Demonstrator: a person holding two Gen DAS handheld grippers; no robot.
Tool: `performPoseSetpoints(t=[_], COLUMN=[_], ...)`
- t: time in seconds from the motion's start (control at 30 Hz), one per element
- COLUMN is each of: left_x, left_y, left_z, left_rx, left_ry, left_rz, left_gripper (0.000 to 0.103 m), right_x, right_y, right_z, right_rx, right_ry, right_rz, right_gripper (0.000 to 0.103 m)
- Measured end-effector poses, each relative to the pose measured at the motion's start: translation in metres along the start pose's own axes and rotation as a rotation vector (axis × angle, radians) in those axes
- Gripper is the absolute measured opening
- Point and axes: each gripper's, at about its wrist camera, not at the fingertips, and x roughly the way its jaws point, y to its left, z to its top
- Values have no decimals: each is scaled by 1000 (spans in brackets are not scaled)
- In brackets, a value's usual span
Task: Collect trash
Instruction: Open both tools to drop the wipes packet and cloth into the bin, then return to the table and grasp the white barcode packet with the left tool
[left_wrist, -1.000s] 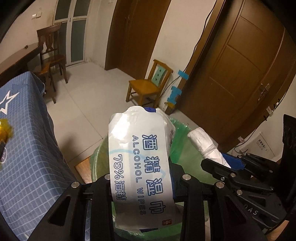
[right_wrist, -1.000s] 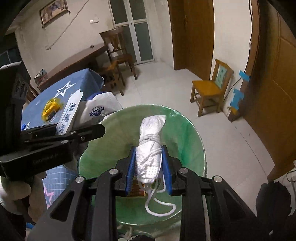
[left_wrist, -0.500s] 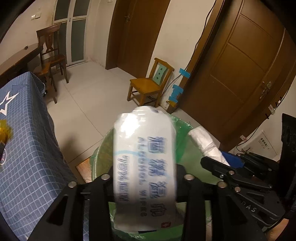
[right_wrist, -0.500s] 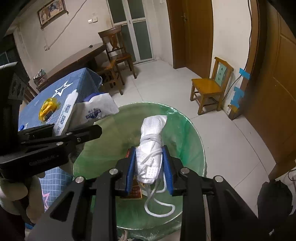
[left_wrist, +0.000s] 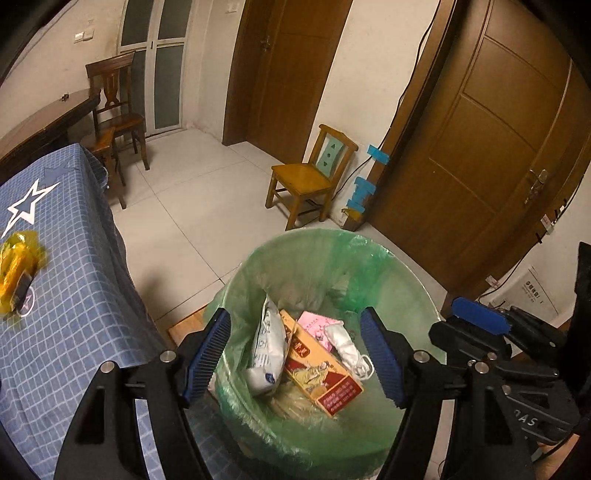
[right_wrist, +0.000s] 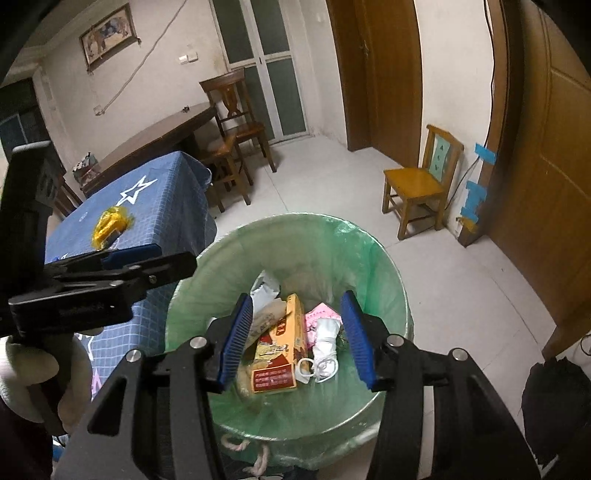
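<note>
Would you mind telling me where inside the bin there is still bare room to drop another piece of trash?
The bin has bare green liner at the far side, beyond the pink packet, and along the right wall. The bottom is crowded: white pouch, box and white bundle lie touching.

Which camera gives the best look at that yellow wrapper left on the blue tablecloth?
The right wrist view. There the yellow wrapper lies whole on the blue tablecloth, below the white star, with its crumpled shape plain. In the left wrist view the yellow wrapper sits at the frame's left edge, partly cut off and distorted by the fisheye.
</note>
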Motion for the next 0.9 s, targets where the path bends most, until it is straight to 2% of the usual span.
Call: performPoseSetpoints(t=[0.13, 0.23, 0.3, 0.4, 0.53, 0.7, 0.8, 0.9], left_x=[-20, -38, -50, -83, -135, -224, -284, -339], left_y=[5, 13, 20, 37, 66, 125, 174, 234], left_z=[-14, -26, -34, -56, -88, -135, -170, -212], left_rx=[-4, -6, -12, -16, -29, -114, -200, -334], left_ry=[-7, -14, -19, -44, -91, -178, -242, -286], left_rz=[9, 19, 20, 19, 55, 134, 223, 321], left_gripper=[73, 73, 73, 73, 73, 73, 73, 73], right_x=[-21, -37, -47, -62, -71, -67, -59, -51], right_y=[18, 32, 41, 58, 83, 121, 139, 158], right_z=[-10, -20, -28, -41, -54, -63, -69, -75], right_rx=[-29, -48, -57, -71, -87, -140, -163, -179], right_ry=[-56, -117, -152, -200, -214, -192, -164, -131], right_rz=[4, 7, 14, 37, 103, 194, 235, 279], right_gripper=[50, 59, 69, 77, 79, 80, 80, 80])
